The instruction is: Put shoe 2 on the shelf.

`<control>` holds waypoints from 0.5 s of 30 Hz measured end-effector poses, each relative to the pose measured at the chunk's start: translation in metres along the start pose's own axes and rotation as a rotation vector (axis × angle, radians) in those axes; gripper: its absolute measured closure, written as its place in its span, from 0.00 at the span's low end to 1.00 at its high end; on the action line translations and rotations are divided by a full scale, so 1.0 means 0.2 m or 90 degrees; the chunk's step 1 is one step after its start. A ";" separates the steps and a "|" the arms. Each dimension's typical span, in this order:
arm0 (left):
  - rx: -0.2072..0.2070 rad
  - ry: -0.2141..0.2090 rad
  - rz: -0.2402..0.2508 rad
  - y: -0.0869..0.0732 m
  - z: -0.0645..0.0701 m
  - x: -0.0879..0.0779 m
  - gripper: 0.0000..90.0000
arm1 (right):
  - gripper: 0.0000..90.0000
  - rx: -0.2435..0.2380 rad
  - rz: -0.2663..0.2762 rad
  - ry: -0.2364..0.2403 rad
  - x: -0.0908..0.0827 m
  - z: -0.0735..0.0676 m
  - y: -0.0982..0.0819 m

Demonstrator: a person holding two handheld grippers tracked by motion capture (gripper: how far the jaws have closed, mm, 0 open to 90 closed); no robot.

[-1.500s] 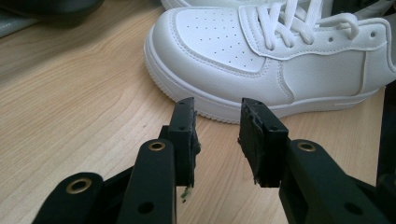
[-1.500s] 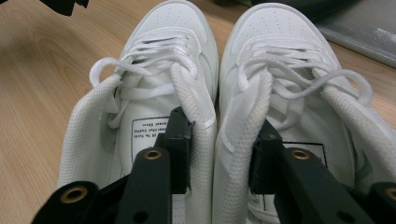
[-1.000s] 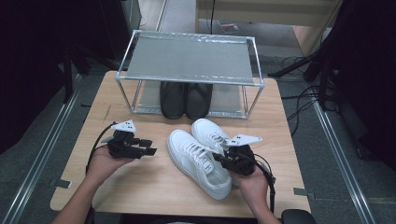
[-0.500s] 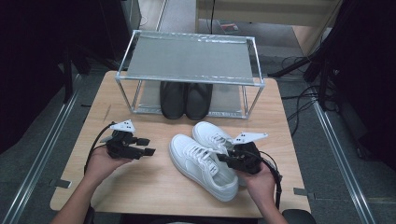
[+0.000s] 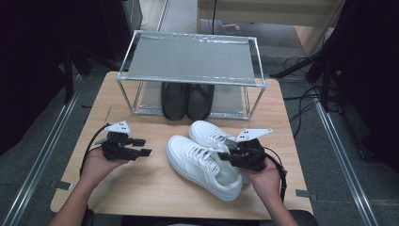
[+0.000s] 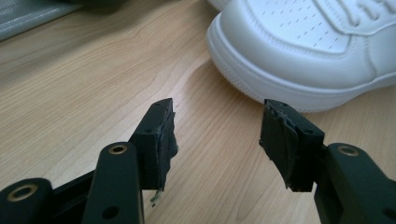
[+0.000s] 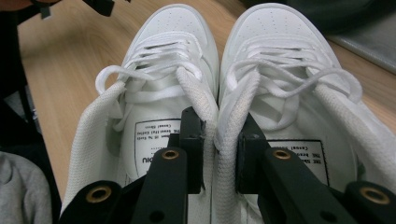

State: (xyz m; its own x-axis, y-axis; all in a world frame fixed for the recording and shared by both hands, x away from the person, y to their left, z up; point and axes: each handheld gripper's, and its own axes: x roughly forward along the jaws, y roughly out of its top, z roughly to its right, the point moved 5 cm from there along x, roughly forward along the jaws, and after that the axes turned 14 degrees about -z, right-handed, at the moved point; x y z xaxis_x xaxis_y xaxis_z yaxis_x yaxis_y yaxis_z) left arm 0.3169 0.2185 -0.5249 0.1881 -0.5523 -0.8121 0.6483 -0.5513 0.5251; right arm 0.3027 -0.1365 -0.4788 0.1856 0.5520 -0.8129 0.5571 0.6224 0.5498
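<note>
Two white sneakers lie side by side on the wooden table, the nearer one (image 5: 200,165) and the farther one (image 5: 209,134). My right gripper (image 5: 225,155) comes in over their heels. In the right gripper view its jaws (image 7: 217,140) are shut on the two inner collars, pinching the left shoe (image 7: 163,60) and the right shoe (image 7: 280,51) together. My left gripper (image 5: 142,146) is held low over the table to the left of the shoes. Its jaws (image 6: 217,135) have just been opening and stand open with nothing between them, aimed at a sneaker toe (image 6: 299,51).
A metal-framed shoe rack (image 5: 188,59) with a grey shelf stands at the back of the table. A pair of black shoes (image 5: 187,100) sits under it. Bare table (image 5: 136,188) lies near the front edge; a cable trails from each gripper.
The left jaws have spread wider. My right hand has risen slightly with the pinched sneaker collars. The left hand has stayed in place.
</note>
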 end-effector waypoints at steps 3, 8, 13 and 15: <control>-0.001 0.006 -0.002 -0.01 0.00 0.00 0.50 | 0.87 -0.008 0.003 0.014 -0.03 0.02 0.03; -0.008 0.009 -0.006 -0.04 0.00 -0.01 0.50 | 0.87 -0.024 0.003 0.026 -0.07 0.04 0.10; -0.017 0.017 0.001 -0.06 -0.01 -0.03 0.50 | 0.87 -0.045 -0.001 0.036 -0.11 0.06 0.20; -0.021 0.018 0.002 -0.07 -0.01 -0.03 0.50 | 0.87 -0.050 0.001 0.040 -0.13 0.06 0.23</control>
State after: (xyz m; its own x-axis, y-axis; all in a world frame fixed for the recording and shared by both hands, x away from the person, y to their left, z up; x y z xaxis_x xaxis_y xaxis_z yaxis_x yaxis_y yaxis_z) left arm 0.3070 0.2305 -0.5281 0.2114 -0.5360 -0.8174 0.6712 -0.5283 0.5200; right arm 0.3334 -0.1293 -0.4342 0.1347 0.5851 -0.7997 0.4914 0.6613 0.5667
